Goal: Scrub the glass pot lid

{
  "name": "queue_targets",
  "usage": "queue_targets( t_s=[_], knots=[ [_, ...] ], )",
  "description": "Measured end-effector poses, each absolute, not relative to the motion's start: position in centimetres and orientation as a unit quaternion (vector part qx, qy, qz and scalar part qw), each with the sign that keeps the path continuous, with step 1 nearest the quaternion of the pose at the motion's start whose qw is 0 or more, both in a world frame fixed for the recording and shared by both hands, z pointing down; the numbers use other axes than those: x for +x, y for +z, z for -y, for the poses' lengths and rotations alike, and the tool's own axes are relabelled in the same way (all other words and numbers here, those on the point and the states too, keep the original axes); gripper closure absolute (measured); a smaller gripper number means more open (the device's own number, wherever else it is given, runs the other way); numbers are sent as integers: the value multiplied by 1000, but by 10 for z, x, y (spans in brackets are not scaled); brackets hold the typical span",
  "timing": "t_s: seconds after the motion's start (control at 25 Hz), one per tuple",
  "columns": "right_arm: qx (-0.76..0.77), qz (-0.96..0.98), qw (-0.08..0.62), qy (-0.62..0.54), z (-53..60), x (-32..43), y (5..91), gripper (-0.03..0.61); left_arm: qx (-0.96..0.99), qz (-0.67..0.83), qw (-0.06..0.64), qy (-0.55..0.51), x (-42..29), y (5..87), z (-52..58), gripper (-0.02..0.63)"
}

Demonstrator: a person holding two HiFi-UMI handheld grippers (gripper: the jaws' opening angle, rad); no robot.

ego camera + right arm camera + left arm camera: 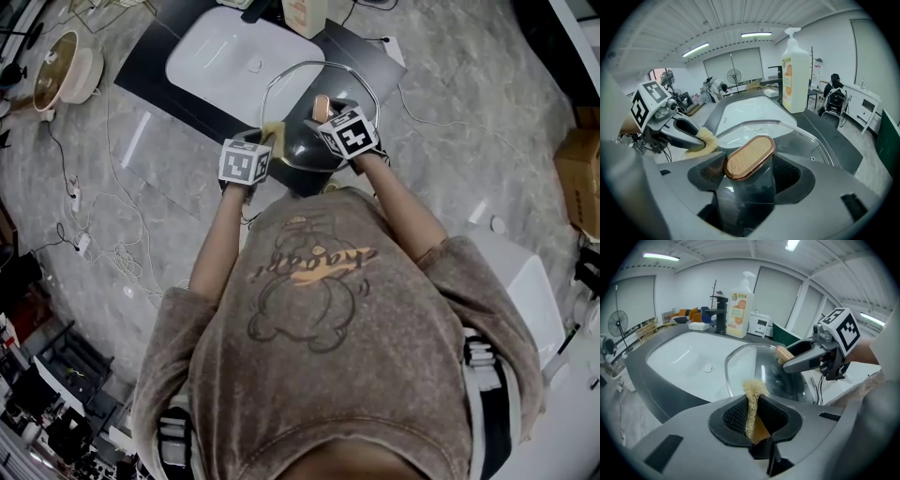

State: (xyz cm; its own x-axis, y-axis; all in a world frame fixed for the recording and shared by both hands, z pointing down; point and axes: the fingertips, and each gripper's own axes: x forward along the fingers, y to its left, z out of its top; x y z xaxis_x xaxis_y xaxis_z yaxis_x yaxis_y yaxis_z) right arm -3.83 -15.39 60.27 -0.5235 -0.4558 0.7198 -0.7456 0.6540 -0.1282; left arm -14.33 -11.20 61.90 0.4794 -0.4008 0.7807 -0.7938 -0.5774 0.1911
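- On the near side of the sink (216,66), a tan scrub pad (753,401) is pinched between the almost closed jaws of the left gripper (754,418).
- Alongside, the wood-topped knob (749,158) is clamped in the right gripper (747,180), jaws spread wide round it.
- The glass pot lid (797,140) is held tilted over the sink's near rim, with the pad just beside its edge.
- No suds are seen; scrubbing is judged barely begun, with most wiping left.
- Behind the sink a soap bottle (796,77) is stood.
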Motion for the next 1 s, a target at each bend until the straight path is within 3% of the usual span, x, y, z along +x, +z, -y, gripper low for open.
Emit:
queue_targets(
  t_s=[0.48,1.0],
  knots=[
    [354,845,337,218,155,-39,601,278,786,397,306,362,-161,617,172,546],
    [351,846,334,221,155,-40,600,278,790,377,294,386,-139,618,245,546]
  ],
)
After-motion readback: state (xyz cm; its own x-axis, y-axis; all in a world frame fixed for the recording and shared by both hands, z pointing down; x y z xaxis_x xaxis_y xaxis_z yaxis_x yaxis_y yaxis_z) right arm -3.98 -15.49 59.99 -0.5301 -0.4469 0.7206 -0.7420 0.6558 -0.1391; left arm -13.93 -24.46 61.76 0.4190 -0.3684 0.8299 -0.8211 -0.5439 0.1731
